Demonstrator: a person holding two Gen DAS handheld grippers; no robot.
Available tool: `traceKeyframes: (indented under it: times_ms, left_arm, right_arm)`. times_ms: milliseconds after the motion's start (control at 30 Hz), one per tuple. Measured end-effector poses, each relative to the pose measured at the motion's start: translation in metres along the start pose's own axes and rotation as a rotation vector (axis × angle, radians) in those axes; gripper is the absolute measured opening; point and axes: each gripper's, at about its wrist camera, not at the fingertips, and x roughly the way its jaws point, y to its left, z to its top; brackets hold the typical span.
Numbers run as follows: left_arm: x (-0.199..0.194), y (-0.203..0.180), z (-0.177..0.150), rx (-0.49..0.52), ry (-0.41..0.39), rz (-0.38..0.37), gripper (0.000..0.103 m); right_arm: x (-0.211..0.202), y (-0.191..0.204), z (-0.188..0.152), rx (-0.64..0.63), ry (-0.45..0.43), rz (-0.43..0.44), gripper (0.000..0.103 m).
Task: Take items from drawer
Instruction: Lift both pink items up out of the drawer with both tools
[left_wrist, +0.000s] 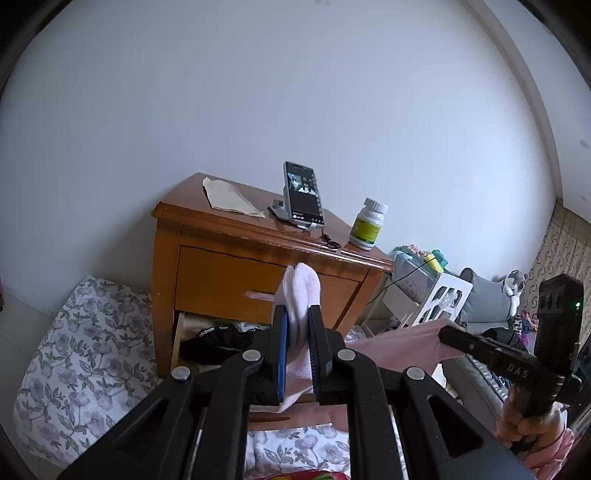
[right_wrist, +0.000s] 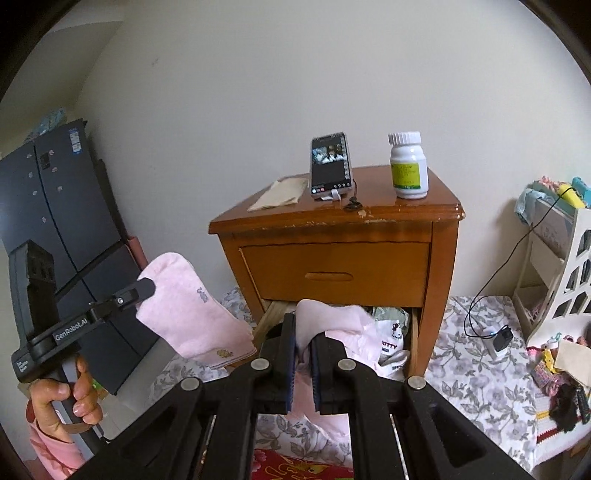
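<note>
Pink sock (left_wrist: 300, 295) is clamped between your left gripper's (left_wrist: 298, 334) fingers, toe sticking up past the tips, cuff hanging below. In the right wrist view the same sock (right_wrist: 192, 314) hangs in the air left of the nightstand, clear of the drawer.

Your right gripper (right_wrist: 303, 343) has its fingers closed on a second pink garment (right_wrist: 332, 321), pinched at a fold. The rest of it trails down toward the open lower drawer (right_wrist: 415, 332) and below the fingers. Can't tell if it's fully clear of the drawer.

The lower drawer is pulled out, with white printed fabric (right_wrist: 391, 343) inside on the right. The left wrist view shows black clothing (left_wrist: 218, 341) at the drawer's other end. The upper drawer (right_wrist: 332, 269) is shut.

On top of the wooden nightstand (right_wrist: 439, 210): phone (right_wrist: 330, 166) on a stand with its screen lit, white pill bottle (right_wrist: 408, 166) to its right, folded beige cloth (right_wrist: 279, 194) to its left.

Floral sheet (right_wrist: 461, 365) covers the surface around the nightstand's base.
</note>
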Motion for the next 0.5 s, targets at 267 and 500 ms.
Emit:
traceKeyframes:
  times_ms: [267,500]
  left_arm:
    - [-0.011,-0.01,-0.015,0.019,0.013,-0.015,0.011]
    - [0.007,-0.011,-0.04,0.02,0.091,-0.024,0.011]
  right_arm:
    - [-0.03,0.015,-0.006,-0.039,-0.053,0.017,0.008]
    - [-0.006,0.015,-0.032,-0.04,0.045,0.005,0.008]
